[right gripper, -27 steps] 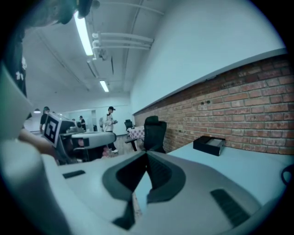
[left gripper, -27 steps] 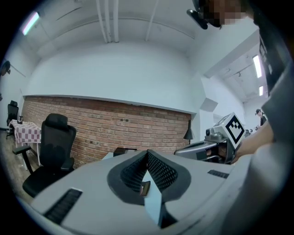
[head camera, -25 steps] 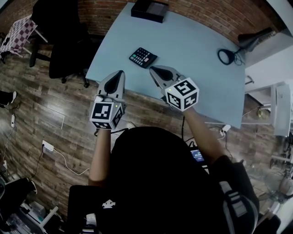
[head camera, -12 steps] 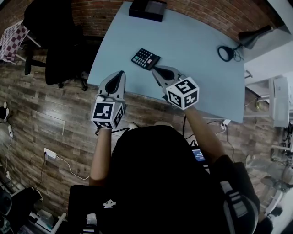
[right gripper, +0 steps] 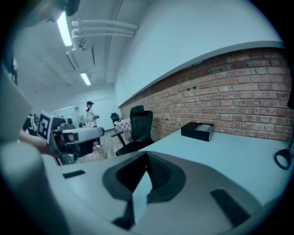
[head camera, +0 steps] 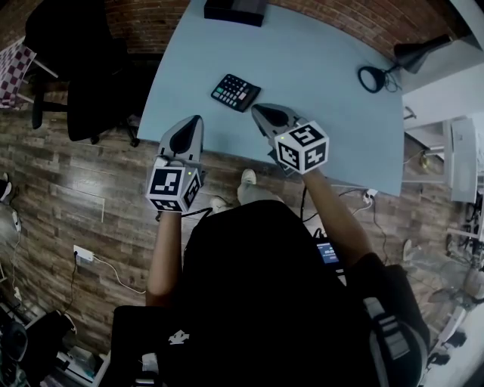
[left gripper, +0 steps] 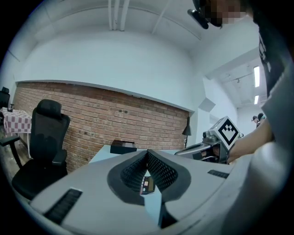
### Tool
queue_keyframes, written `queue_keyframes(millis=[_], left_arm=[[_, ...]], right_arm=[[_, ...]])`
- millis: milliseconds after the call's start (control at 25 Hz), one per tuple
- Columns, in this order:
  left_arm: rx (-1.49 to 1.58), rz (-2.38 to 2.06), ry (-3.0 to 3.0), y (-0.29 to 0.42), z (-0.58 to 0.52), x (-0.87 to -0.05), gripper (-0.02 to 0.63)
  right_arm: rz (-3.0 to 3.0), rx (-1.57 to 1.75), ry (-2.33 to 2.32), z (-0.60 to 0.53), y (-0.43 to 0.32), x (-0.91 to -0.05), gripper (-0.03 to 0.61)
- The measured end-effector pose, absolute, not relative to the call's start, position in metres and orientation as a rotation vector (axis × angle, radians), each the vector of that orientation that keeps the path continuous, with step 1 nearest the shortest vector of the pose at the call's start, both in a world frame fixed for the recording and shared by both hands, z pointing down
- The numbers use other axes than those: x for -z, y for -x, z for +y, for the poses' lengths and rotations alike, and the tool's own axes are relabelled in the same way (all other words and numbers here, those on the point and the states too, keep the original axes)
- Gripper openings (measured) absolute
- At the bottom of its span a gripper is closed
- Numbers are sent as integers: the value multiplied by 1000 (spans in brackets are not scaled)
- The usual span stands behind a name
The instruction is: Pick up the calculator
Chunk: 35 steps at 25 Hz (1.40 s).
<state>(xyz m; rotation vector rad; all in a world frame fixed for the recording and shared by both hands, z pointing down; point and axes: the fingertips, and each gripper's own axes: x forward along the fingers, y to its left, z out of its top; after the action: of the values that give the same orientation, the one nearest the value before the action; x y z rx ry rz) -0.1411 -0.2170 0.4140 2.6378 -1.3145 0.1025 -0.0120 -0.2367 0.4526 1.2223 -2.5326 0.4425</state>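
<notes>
A black calculator [head camera: 235, 92] with coloured keys lies flat on the light blue table [head camera: 318, 68], near its front left part. My left gripper [head camera: 197, 120] hovers over the table's front edge, below and left of the calculator, jaws shut and empty. My right gripper [head camera: 256, 109] sits just right of the calculator's near corner, also shut and empty. In the left gripper view the calculator [left gripper: 147, 184] shows through the gap under the closed left gripper [left gripper: 147, 152], with the right gripper [left gripper: 202, 149] at the side. The right gripper view shows the closed right gripper [right gripper: 147, 155] over bare table.
A black box [head camera: 234, 10] rests at the table's far edge. A desk lamp [head camera: 416, 53] and its cable loop [head camera: 370, 78] sit at the far right. A black office chair [head camera: 72, 68] stands left of the table by the brick wall [head camera: 151, 23].
The head camera has shifted a little, so the table sits slightly higher in view. Both grippers stay shut, in about the same places beside the calculator.
</notes>
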Motion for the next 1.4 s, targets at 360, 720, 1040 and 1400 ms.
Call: queue_keyframes(millis=[360,720,1040,1400], left_arm=[[-219,-1395,-2619,126,-241,-426,11],[-257,-1445,-2592,118,-268,-430,11],[-328,-1457,-2565,114,-273,-443,11],[-374,-1474,-2538,118,-276,-448,10]], right_arm=[[-2476,-572,-1205,-277,-16,-493,-3],[-2393,-811,-1158,-313,-36,-551,-3],[-2262,-1332,-1247,-328,-64,-608,-2],[-2202,-1675,-1212,-334,-51,-639,31]])
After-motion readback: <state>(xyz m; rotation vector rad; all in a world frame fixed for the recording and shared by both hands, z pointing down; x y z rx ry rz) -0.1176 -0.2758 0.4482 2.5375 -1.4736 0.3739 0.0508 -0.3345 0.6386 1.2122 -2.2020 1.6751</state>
